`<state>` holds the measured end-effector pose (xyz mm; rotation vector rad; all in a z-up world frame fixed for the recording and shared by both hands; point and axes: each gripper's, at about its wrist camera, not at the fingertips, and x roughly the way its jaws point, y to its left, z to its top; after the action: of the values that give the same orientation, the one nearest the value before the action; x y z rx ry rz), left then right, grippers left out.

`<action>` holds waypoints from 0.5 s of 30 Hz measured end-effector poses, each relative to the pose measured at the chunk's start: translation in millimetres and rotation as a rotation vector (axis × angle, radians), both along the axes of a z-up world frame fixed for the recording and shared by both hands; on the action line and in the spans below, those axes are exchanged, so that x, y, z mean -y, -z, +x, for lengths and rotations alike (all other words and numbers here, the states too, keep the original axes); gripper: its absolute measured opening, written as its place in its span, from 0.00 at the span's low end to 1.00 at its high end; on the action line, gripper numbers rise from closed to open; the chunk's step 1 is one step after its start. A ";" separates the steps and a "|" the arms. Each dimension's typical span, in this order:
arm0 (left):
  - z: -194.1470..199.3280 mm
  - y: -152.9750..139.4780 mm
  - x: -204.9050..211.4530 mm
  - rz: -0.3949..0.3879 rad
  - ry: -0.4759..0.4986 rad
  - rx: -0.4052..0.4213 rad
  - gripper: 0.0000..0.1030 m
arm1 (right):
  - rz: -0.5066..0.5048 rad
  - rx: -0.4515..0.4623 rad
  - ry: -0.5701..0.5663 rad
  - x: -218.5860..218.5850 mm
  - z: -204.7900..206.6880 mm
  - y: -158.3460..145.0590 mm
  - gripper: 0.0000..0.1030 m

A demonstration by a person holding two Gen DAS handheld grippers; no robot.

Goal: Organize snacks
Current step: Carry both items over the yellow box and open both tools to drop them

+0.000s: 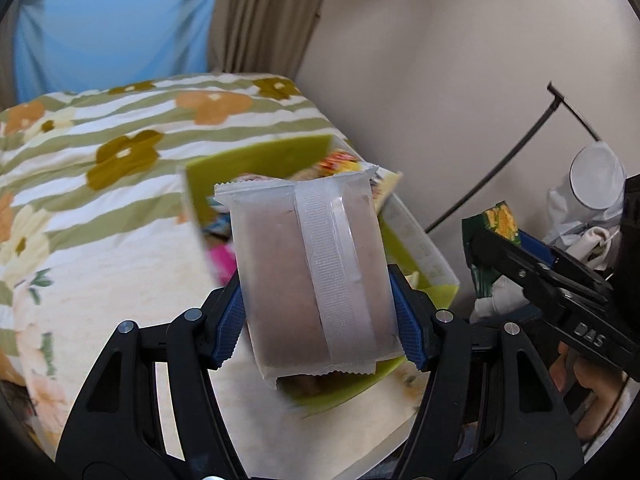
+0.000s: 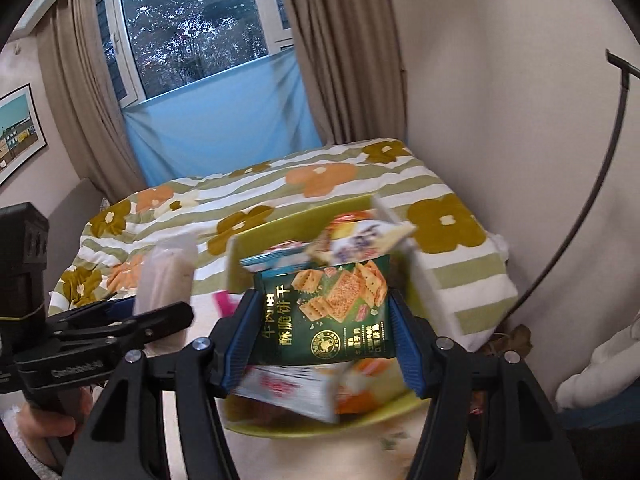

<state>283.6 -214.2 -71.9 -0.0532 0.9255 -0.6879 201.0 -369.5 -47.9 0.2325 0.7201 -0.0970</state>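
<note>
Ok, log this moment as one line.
left gripper: shut on clear pack | right gripper: shut on green cracker pack | both over green box of snacks on bed

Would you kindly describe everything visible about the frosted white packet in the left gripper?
The frosted white packet is a translucent plastic wrapper with a brownish filling showing through. A ribbed seam strip runs lengthwise down its facing side, and both ends are crimped with zigzag edges. It stands roughly upright, tilted slightly, clamped by its two sides between the blue pads of the left gripper. It is held in the air in front of the green box of snacks on the flowered bedcover; nothing else visibly touches it.
</note>
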 end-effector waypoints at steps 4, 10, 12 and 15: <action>-5.1 12.1 47.2 0.014 0.003 -0.020 0.60 | 0.009 0.006 -0.007 35.9 -9.4 -0.2 0.56; -5.8 27.3 92.5 0.075 -0.064 0.005 0.97 | 0.013 -0.018 -0.058 70.8 -12.7 9.8 0.56; -10.9 33.2 87.6 0.059 -0.103 -0.004 1.00 | 0.017 -0.030 -0.083 78.5 -11.1 14.5 0.56; -16.5 38.3 74.2 0.070 -0.152 -0.026 1.00 | 0.031 -0.050 -0.126 84.2 -5.4 22.8 0.56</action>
<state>267.1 -288.4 -110.2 -0.0697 0.9591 -0.5143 195.6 -453.7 -70.7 0.2143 0.7848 0.0284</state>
